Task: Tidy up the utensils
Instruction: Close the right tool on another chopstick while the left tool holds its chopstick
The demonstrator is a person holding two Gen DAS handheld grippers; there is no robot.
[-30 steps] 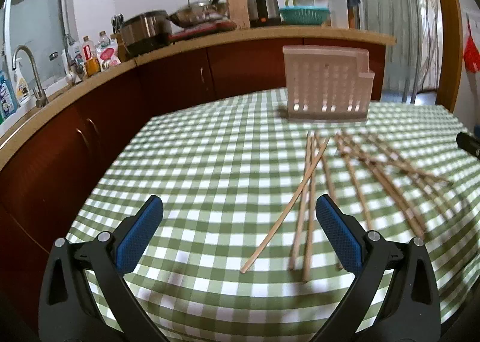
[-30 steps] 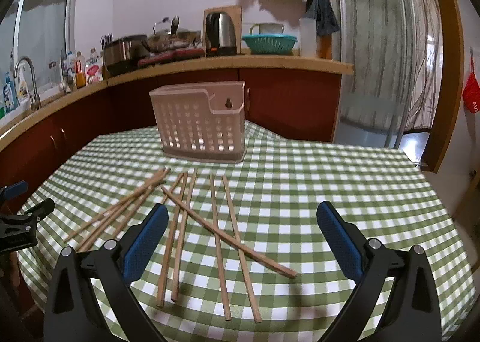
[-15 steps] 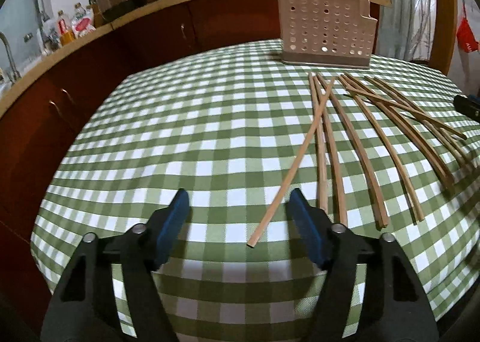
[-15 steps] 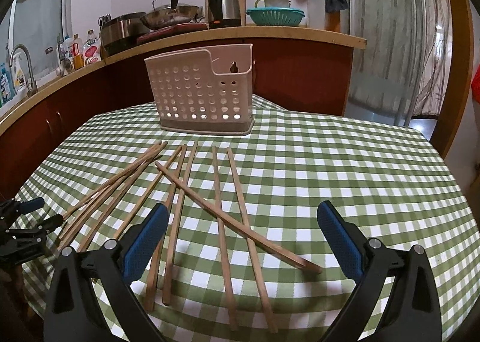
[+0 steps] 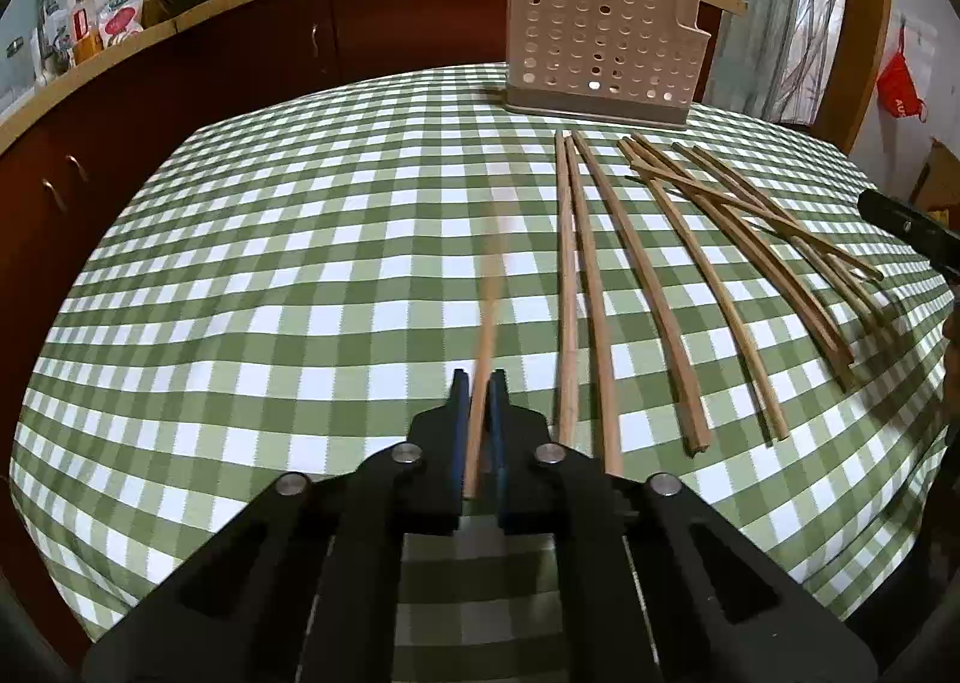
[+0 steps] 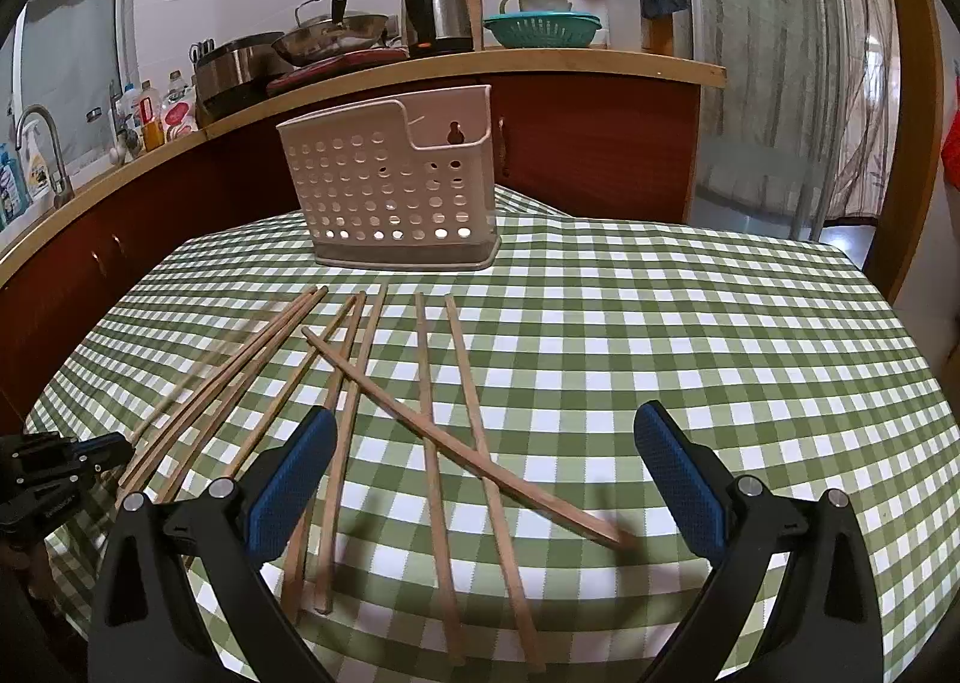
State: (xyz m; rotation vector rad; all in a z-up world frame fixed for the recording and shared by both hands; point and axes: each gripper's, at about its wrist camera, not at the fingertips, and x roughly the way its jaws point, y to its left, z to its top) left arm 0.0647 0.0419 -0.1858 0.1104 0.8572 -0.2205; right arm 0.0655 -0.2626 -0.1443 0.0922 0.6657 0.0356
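Chopstick (image 5: 487,323) motion-blurred, clamped in left gripper (image 5: 478,425).

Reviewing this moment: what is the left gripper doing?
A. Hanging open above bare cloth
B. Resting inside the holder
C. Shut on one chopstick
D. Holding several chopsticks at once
C: in the left wrist view the left gripper has its blue pads pressed onto a single chopstick, which shows motion blur, while the other chopsticks lie on the tablecloth and the holder stands farther back.
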